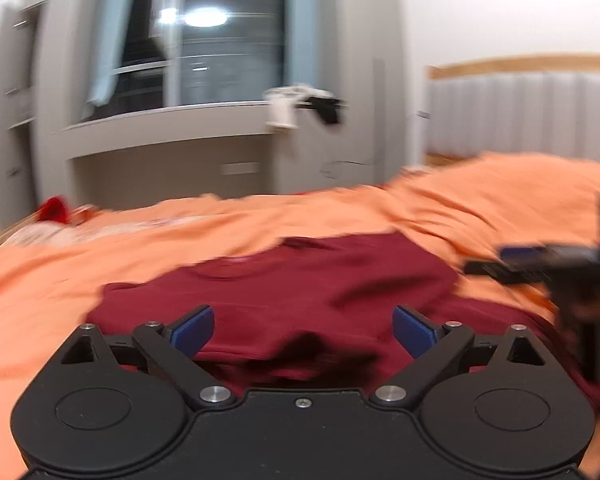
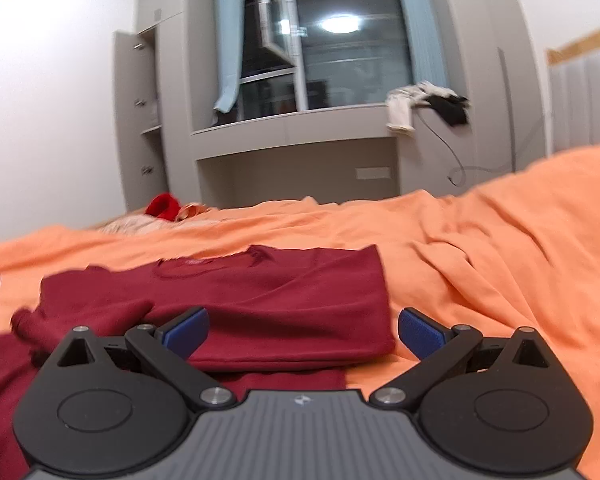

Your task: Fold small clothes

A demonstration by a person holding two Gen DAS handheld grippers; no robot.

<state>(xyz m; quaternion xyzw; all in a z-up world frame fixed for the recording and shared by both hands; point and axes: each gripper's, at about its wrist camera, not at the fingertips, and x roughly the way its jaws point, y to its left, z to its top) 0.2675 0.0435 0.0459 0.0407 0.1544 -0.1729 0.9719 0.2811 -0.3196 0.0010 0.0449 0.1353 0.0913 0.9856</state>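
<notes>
Maroon cloth fills the space ahead of both tongs: a small dark-red shirt (image 2: 268, 300) lies on the orange bedsheet (image 2: 500, 248), partly folded, its neckline turned away from the tongs. In the right wrist view the shirt's far half sits as a flat panel with a straight folded edge just in front of the right tongs (image 2: 302, 336), and a loose sleeve bunches up beside the left-hand blue pad (image 2: 186, 332). More of the red fabric runs under the tongs' body. The right tongs stand wide apart with nothing between the pads, hovering close above the cloth; whether they touch it cannot be told.

From the left wrist view, blurred, the left tongs (image 1: 304, 332) are also spread wide and grip nothing, with the shirt (image 1: 300, 284) directly ahead and beneath them, rumpled into a dark crease near the middle. The right tongs (image 1: 540, 264) show as a dark blurred shape off to the right side, over the shirt's edge.

Well beyond the shirt, a bright red item (image 2: 164, 205) rests at the bed's far edge, and pale and black clothes (image 2: 424, 104) hang off the grey window ledge (image 2: 292, 120).
</notes>
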